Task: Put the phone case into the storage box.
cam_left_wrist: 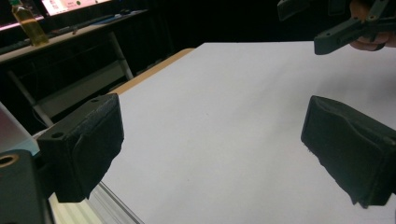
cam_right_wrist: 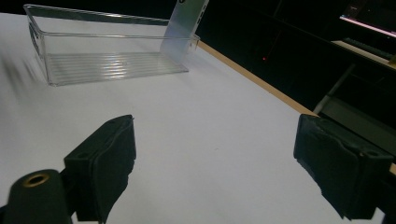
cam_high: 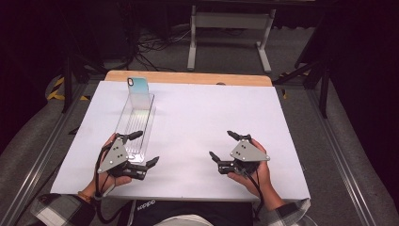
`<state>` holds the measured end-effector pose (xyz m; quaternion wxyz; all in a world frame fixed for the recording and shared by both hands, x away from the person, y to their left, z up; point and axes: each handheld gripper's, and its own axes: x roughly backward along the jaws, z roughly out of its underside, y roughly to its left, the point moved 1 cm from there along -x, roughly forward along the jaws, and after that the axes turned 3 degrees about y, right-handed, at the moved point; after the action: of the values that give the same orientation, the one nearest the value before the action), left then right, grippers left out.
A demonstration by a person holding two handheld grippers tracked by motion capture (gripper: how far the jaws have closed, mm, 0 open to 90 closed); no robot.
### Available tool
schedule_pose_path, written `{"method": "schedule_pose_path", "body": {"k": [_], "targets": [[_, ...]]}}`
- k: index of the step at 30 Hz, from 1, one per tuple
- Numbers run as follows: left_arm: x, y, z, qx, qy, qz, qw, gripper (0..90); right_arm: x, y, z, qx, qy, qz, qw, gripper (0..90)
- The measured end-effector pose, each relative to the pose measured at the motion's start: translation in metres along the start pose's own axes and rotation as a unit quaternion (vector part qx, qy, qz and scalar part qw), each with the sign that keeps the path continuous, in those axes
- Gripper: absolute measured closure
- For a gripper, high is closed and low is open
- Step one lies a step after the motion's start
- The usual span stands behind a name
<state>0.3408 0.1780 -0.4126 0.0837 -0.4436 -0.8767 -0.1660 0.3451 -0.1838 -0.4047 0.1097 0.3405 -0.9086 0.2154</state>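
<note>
A long clear plastic tray point(cam_high: 135, 123) lies on the white table top point(cam_high: 197, 117) at the left. A phone point(cam_high: 138, 85) with a pale teal back stands tilted against the tray's far end. My left gripper point(cam_high: 146, 148) is open at the tray's near end, its far jaw over the tray's near part, nothing between the jaws. My right gripper point(cam_high: 221, 144) is open over bare table near the front right, held apart from the tray. In the right gripper view the tray point(cam_right_wrist: 107, 51) and phone point(cam_right_wrist: 187, 23) lie beyond the empty open gripper point(cam_right_wrist: 215, 158).
A wooden strip point(cam_high: 188, 77) edges the table's far side. Beyond it stand a white frame point(cam_high: 230, 28) and cables on the floor. In the left gripper view the open left gripper point(cam_left_wrist: 215, 154) faces bare white table, with the right gripper point(cam_left_wrist: 350, 28) at the top right.
</note>
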Motion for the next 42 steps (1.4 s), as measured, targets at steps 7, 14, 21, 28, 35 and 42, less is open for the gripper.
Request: {"method": "schedule_pose_path", "body": {"k": [7, 14, 21, 28, 35, 42], "targets": [[-0.005, -0.008, 0.012, 0.004, 0.015, 0.012, 0.9998, 6.6, -0.001, 0.002, 0.001, 0.007, 0.001, -0.004, 1.0, 13.4], [-0.012, -0.01, 0.017, -0.001, 0.03, 0.019, 0.9994, 7.0, -0.001, 0.006, 0.002, 0.017, 0.005, -0.01, 0.9998, 13.2], [-0.015, -0.009, 0.02, 0.01, 0.035, 0.02, 0.9991, 7.1, -0.001, 0.008, 0.002, 0.02, 0.005, -0.016, 0.9997, 13.0], [-0.013, -0.009, 0.017, 0.004, 0.03, 0.022, 0.9993, 7.1, -0.001, 0.008, 0.001, 0.022, 0.003, -0.014, 0.9996, 13.0], [-0.011, -0.006, 0.015, 0.004, 0.022, 0.026, 0.9994, 7.4, -0.001, 0.009, 0.001, 0.024, 0.011, -0.01, 0.9996, 13.0], [-0.01, -0.006, 0.013, 0.001, 0.019, 0.028, 0.9994, 7.3, 0.0, 0.009, 0.002, 0.023, 0.01, -0.007, 0.9997, 13.0]]}}
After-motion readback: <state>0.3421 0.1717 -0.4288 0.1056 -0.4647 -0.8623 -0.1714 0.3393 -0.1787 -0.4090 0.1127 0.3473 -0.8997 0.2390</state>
